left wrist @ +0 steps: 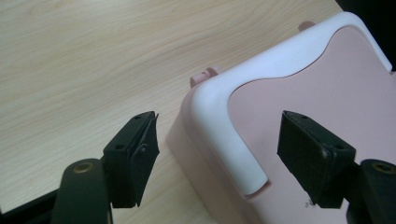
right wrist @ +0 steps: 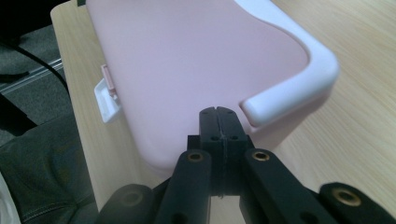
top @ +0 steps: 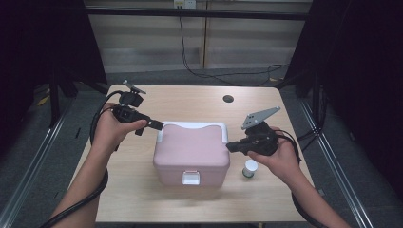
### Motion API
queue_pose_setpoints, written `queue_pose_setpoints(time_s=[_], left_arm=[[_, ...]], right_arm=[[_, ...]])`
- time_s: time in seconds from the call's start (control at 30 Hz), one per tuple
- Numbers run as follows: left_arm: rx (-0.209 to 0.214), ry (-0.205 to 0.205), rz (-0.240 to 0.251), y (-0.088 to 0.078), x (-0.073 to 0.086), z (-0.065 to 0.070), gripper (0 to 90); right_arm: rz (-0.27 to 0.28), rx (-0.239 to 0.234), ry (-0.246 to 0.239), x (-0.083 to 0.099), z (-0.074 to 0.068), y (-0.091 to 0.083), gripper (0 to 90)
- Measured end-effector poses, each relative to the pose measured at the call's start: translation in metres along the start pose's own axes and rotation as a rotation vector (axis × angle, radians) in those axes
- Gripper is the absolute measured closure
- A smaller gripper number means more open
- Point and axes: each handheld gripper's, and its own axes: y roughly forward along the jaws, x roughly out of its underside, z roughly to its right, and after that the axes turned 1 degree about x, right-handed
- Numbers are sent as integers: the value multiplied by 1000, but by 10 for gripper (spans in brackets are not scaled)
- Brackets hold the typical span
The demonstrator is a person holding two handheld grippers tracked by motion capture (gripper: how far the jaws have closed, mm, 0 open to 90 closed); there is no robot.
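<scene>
Left claw (top: 154, 125), jaws spread, poised at the far-left corner of the pink box (top: 191, 154), straddling the left arm of the white handle (left wrist: 224, 126) without pressing on it; nothing pinched. Pink box at mid-worktop (top: 142, 199), lid down, white latch (top: 191, 178) facing the near edge, long axis running left to right; handle folded flat along the far edge of the lid, both arms pointing toward the latch side. Right claw (top: 230, 147), jaws pressed together and empty, hovering just off the right side of the box, tip aimed at the lid. Small white-capped jar (top: 249, 168) right of the box, near its front corner, apart from it. Probable step: raising the handle. Best done by closing squarely across the handle arm, lifting along its hinge arc, steadying the lid with the shut claw.
</scene>
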Motion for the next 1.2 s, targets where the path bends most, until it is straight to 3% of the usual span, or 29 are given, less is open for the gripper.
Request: queue_pose_setpoints(time_s=[0.23,0.37,0.5,1.2], left_arm=[[16,5,-3,7,-2,7,289],[20,8,0,9,-3,9,289],[23,10,-5,14,-4,11,294],[25,9,-30,24,-1,14,331]], right_arm=[[1,-25,-11,-5,-4,16,900],[3,-28,-6,-7,-4,18,900],[-6,-23,-32,-10,-4,21,900],[-24,-40,-13,-12,-4,21,900]])
